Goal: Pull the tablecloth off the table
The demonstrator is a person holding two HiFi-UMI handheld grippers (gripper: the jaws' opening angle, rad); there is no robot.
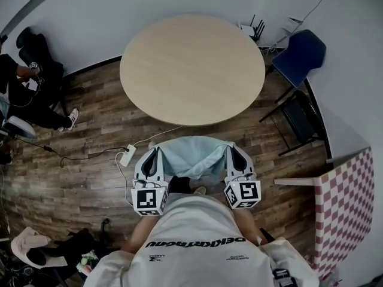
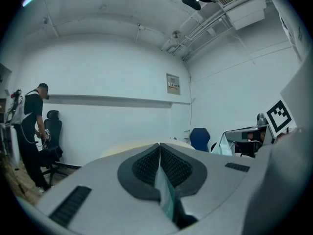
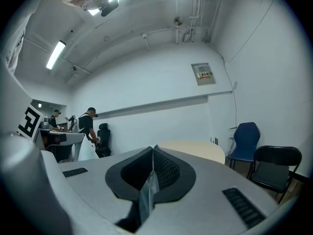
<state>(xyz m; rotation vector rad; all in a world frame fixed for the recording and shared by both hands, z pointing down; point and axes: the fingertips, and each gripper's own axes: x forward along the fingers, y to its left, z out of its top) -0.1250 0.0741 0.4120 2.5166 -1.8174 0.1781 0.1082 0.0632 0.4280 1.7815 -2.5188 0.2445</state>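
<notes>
The round wooden table point(image 1: 191, 67) stands bare, its top free of any cloth. A pale blue tablecloth point(image 1: 194, 155) hangs bunched between my two grippers, in front of my body and off the table's near edge. My left gripper point(image 1: 157, 153) is shut on the cloth's left side, and a thin fold point(image 2: 164, 192) shows pinched between its pads. My right gripper point(image 1: 231, 152) is shut on the right side, with a strip of cloth point(image 3: 146, 191) between its pads. Both gripper views look almost level across the table point(image 2: 128, 148) point(image 3: 195, 149).
A blue chair point(image 1: 303, 55) and a black folding chair point(image 1: 299, 121) stand right of the table. A white power strip point(image 1: 127, 155) and its cable lie on the wooden floor. A person sits at far left point(image 1: 27, 94). A red-checked surface point(image 1: 347, 208) is at lower right.
</notes>
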